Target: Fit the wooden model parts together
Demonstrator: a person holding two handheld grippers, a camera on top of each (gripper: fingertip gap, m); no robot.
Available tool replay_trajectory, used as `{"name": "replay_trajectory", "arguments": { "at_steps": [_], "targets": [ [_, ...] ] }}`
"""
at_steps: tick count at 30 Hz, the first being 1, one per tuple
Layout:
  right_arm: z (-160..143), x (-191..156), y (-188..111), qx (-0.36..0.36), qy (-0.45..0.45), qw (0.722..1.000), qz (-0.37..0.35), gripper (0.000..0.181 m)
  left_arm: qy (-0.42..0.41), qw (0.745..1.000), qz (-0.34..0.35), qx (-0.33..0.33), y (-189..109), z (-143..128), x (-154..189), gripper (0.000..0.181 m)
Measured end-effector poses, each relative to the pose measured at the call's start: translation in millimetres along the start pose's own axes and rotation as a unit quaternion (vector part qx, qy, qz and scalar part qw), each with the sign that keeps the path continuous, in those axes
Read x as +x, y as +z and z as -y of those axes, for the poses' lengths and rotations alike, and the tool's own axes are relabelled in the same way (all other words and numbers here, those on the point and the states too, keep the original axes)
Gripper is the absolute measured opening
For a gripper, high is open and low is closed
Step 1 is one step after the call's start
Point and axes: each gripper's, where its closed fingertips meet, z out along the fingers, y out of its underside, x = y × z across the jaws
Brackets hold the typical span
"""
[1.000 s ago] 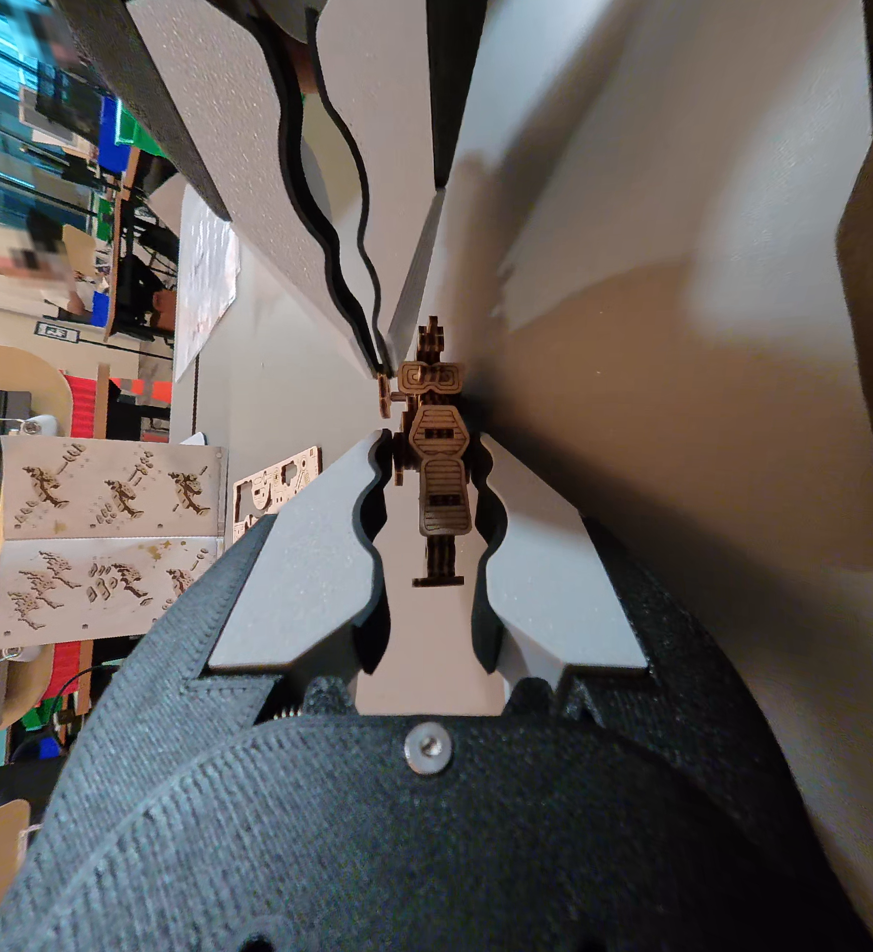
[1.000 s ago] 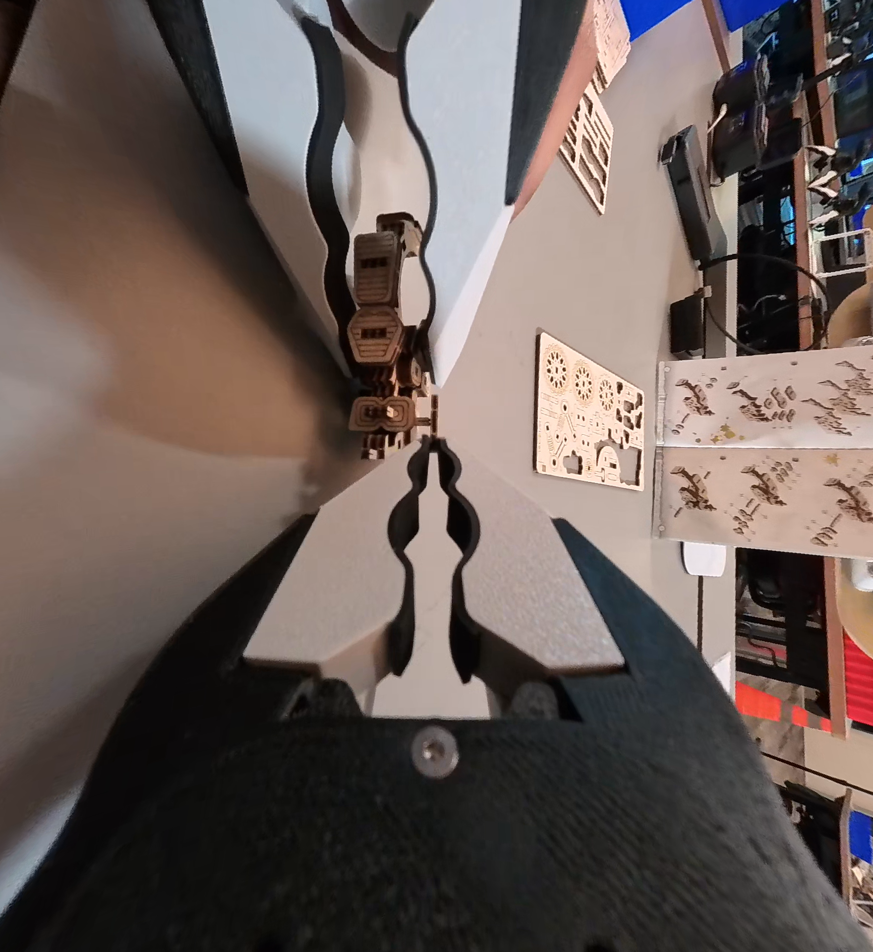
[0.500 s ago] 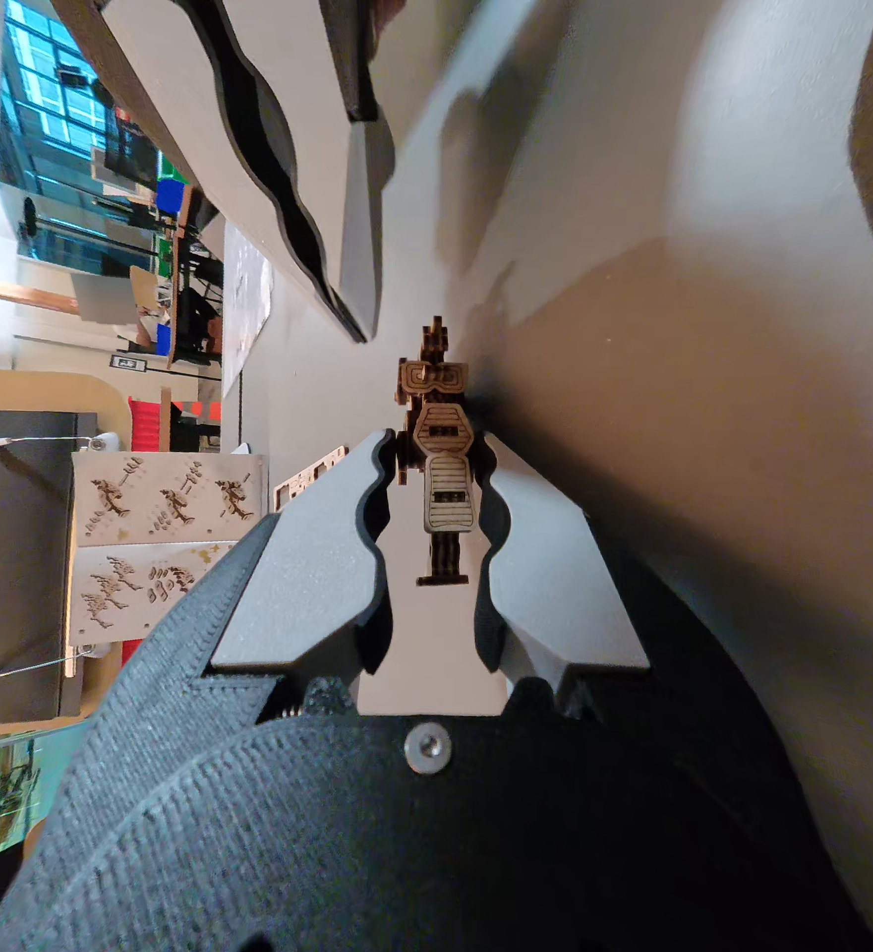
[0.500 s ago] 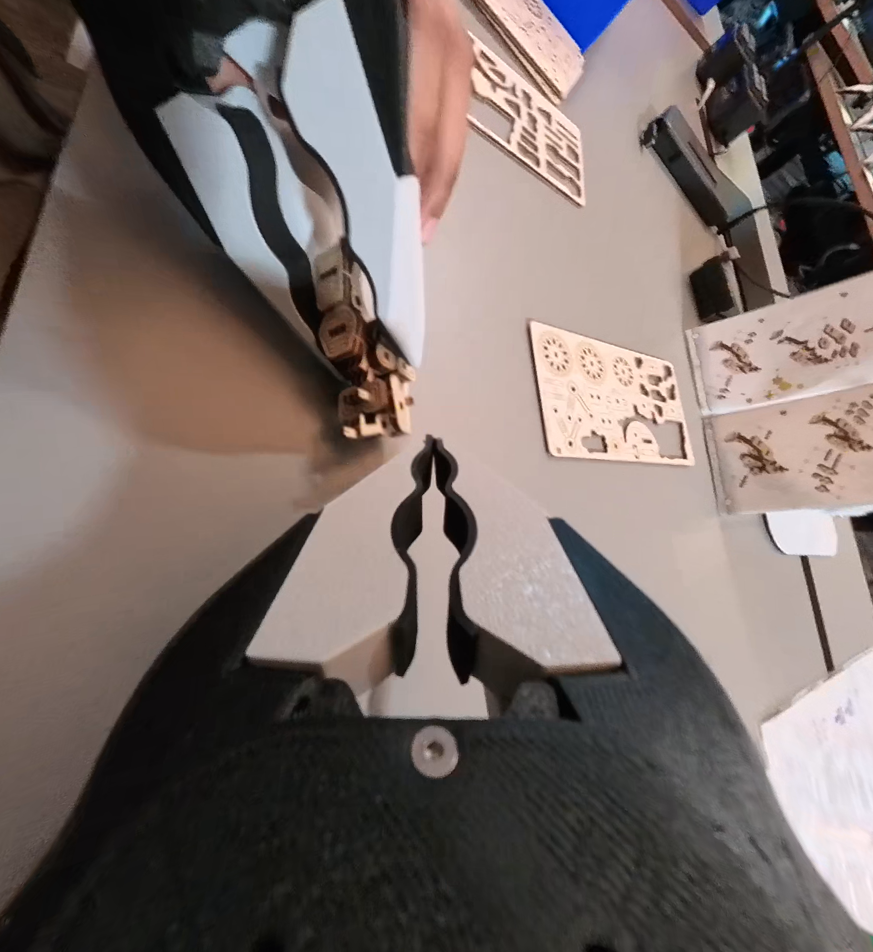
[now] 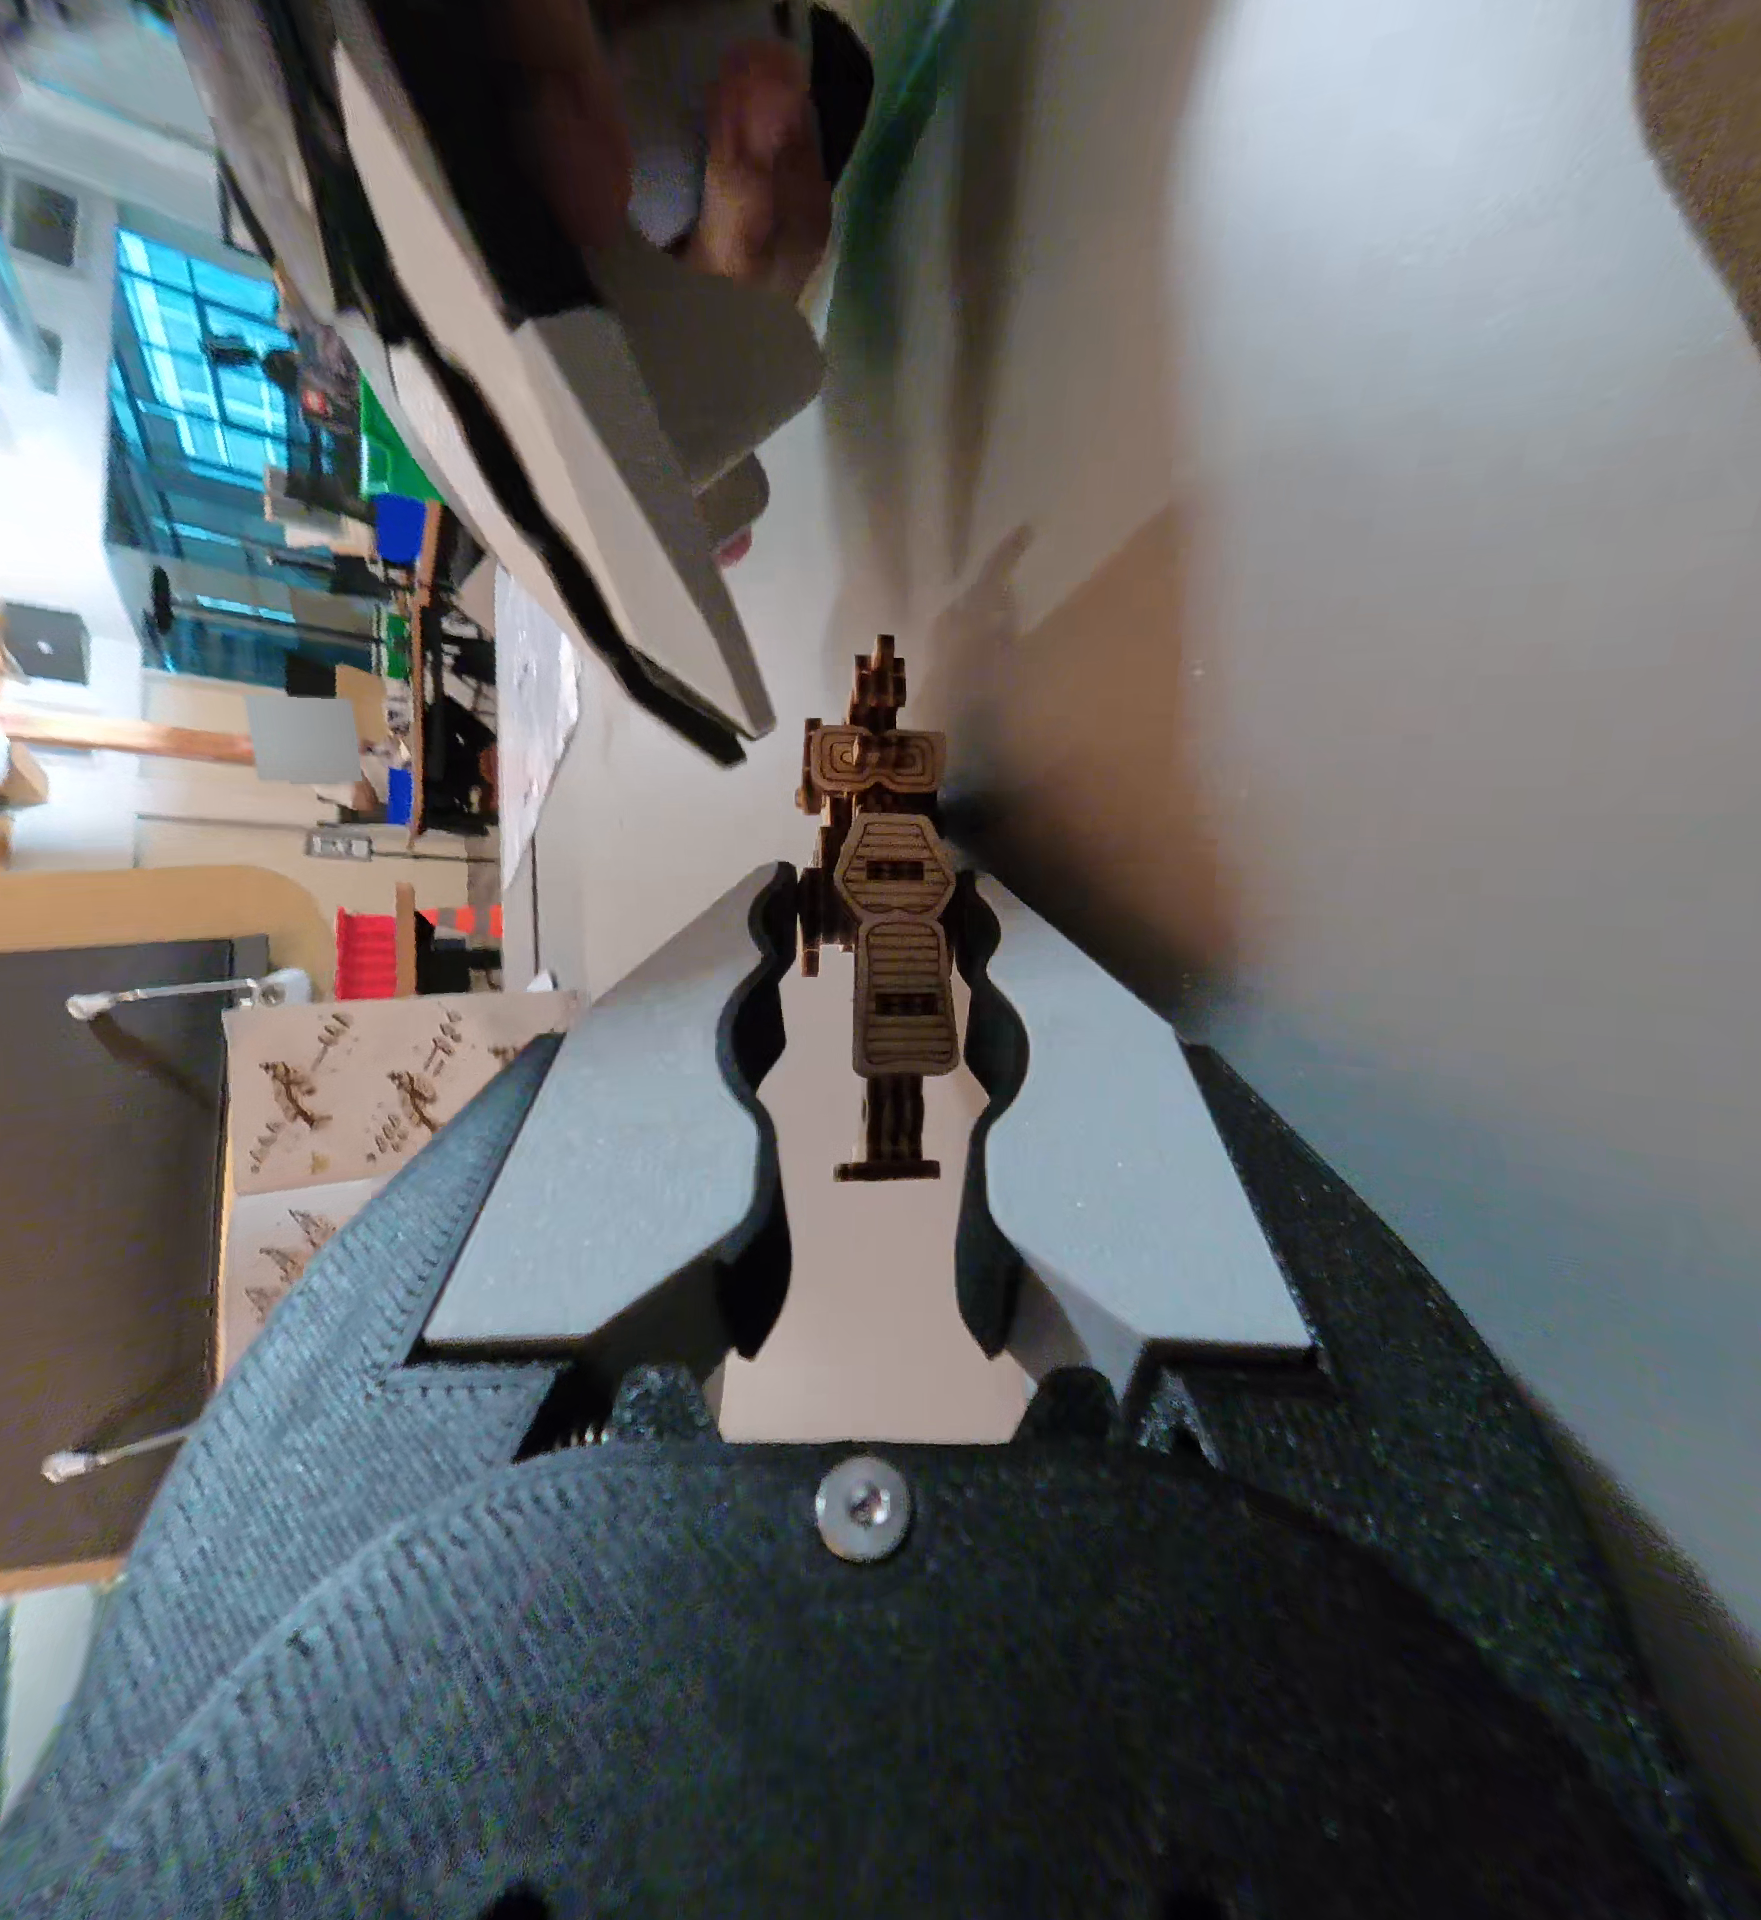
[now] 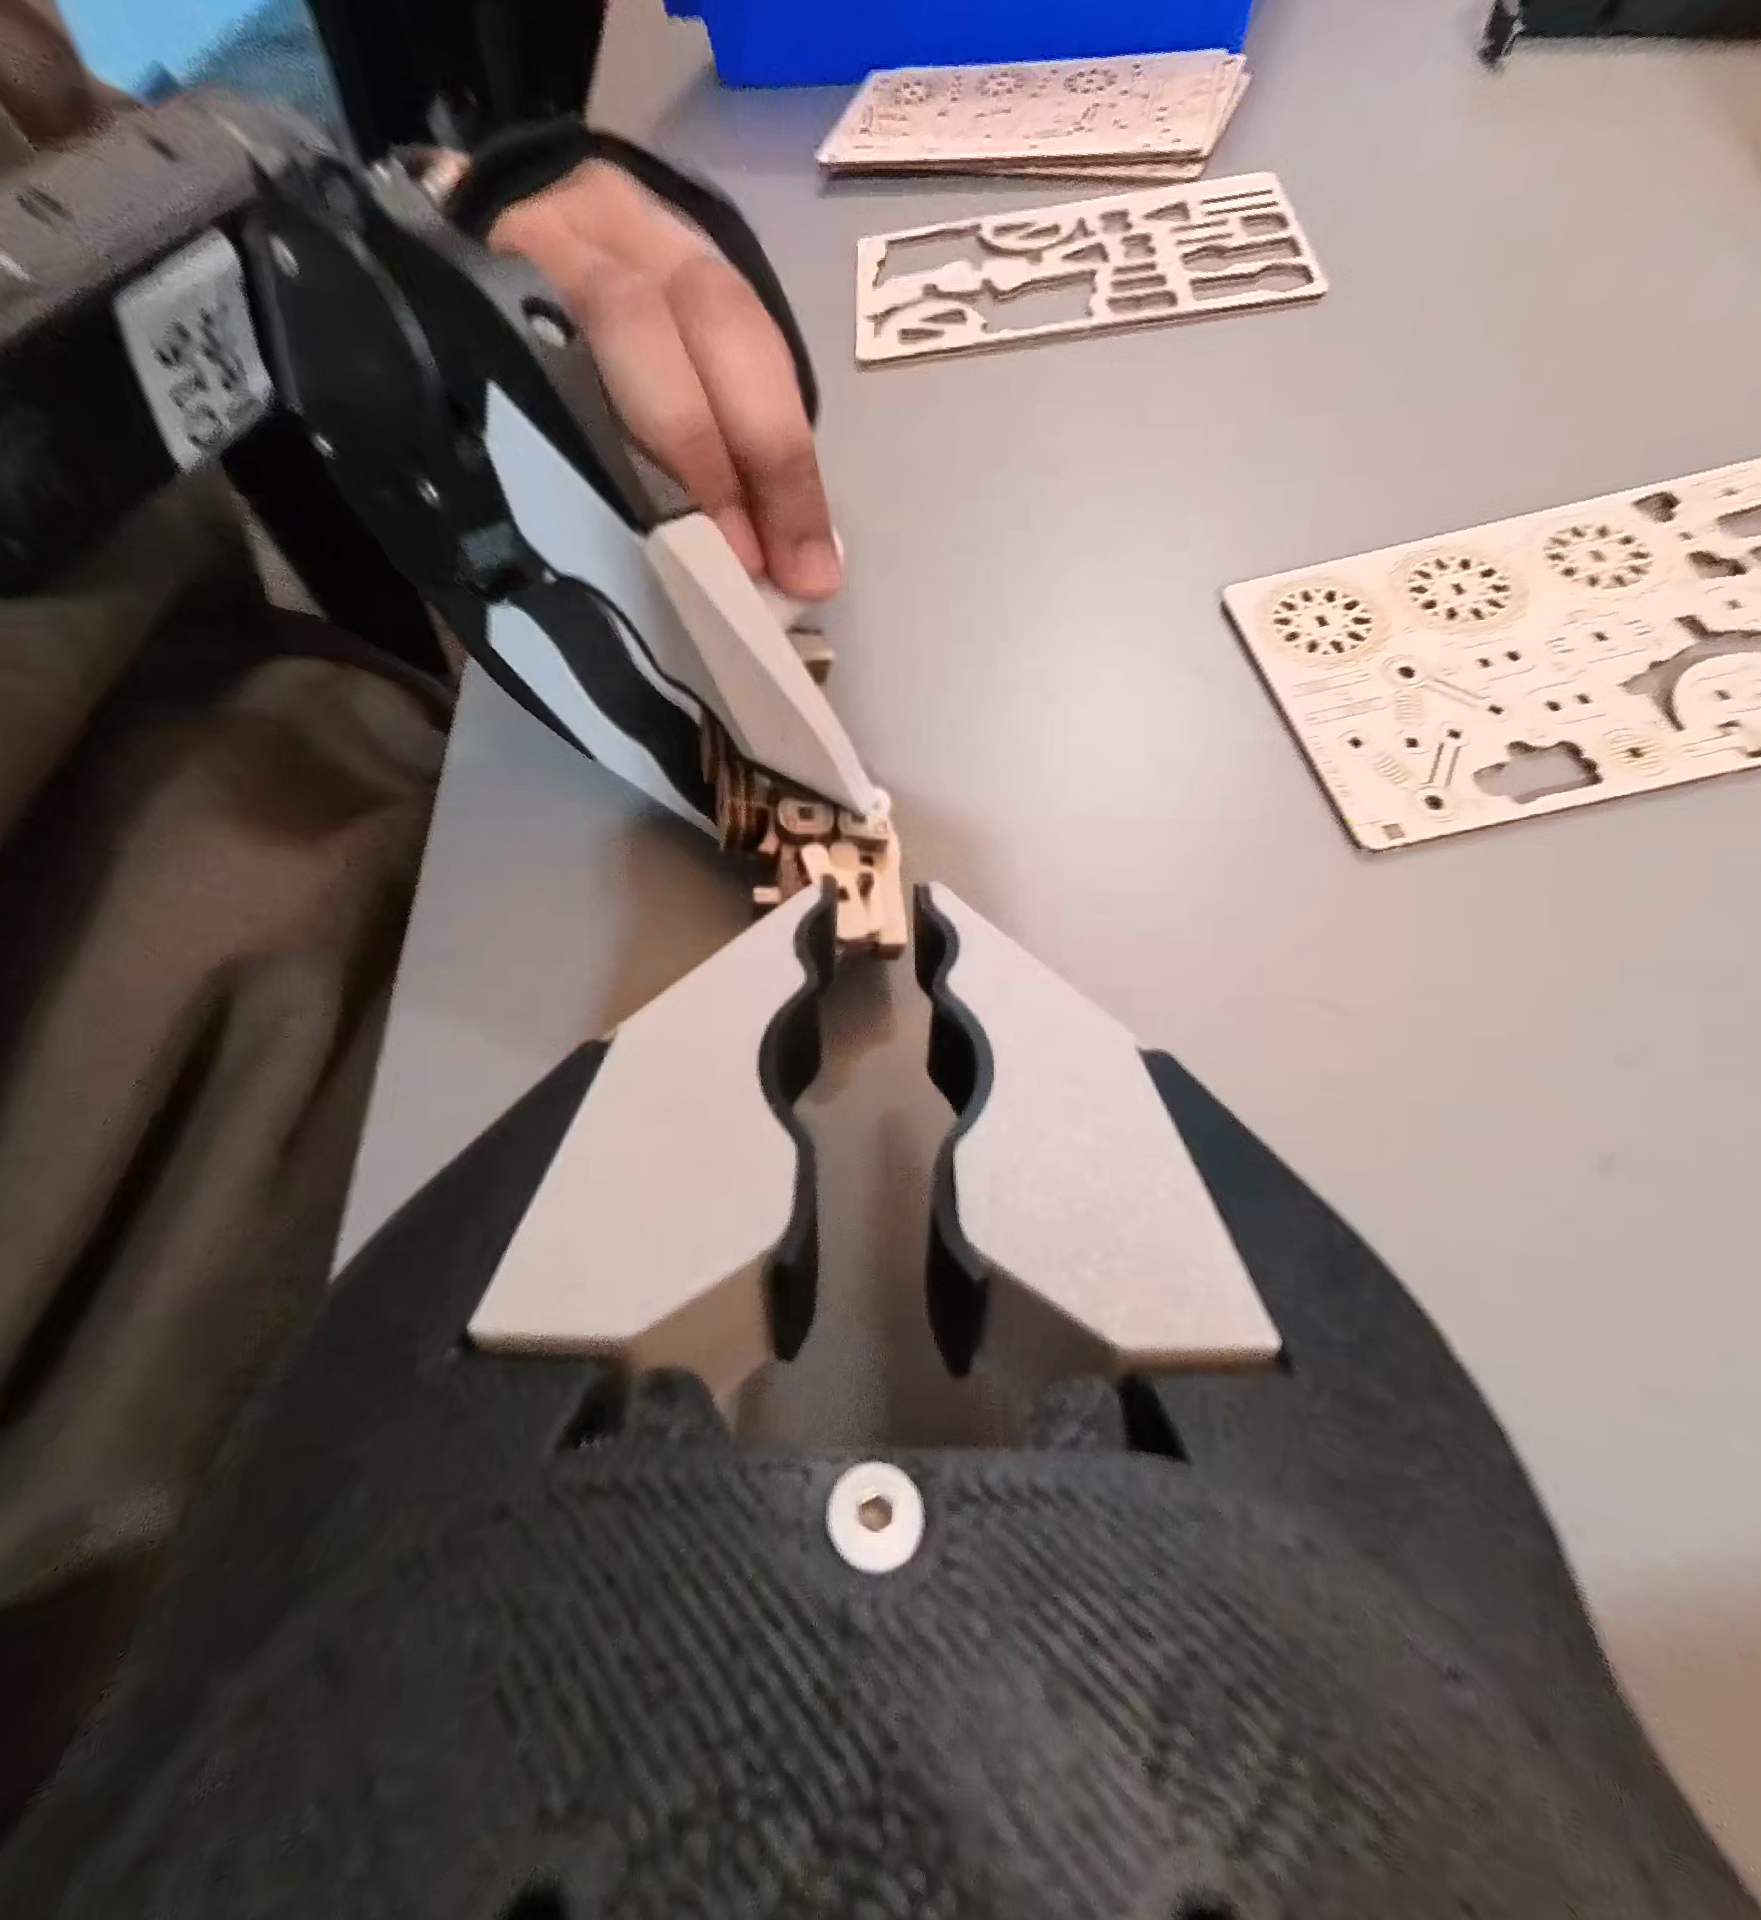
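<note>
Your right gripper (image 6: 871, 899) has pulled back and opened, its piece gone; your left gripper (image 5: 876, 914) still pinches the model (image 5: 891, 935), so that piece seems fitted.

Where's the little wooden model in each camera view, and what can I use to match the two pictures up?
Left wrist view: the wooden model sits at centre, clamped between the left hand-held gripper fingers.
Right wrist view: the same model is just above centre, at the tip of the left hand-held gripper, in front of the open right hand-held gripper.
Shared landmark: the grey table.
</note>
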Motion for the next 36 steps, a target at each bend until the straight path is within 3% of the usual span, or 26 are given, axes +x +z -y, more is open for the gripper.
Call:
{"name": "replay_trajectory", "arguments": {
  "at_steps": [4,7,14,19,36],
  "targets": [
    [3,-4,-7,0.018,0.039,0.998,0.044,0.012,0.089,0.995,0.037,-0.001,4,-12,-8,0.03],
    [4,0,-10,0.024,0.037,0.999,0.027,0.012,0.095,0.994,0.055,-0.005,1,-21,-16,0.03],
    [14,-3,-5,0.035,0.003,0.999,0.006,0.009,0.133,0.987,0.088,0.002,-1,-10,-21,0.031],
    [17,-1,-8,0.046,-0.015,0.999,-0.014,0.008,0.131,0.986,0.098,0.01,-1,-4,-23,0.031],
    [17,-10,-8,0.051,-0.004,0.998,0.022,0.006,0.121,0.987,0.104,0.026,-5,3,-24,0.03]
  ]
}}
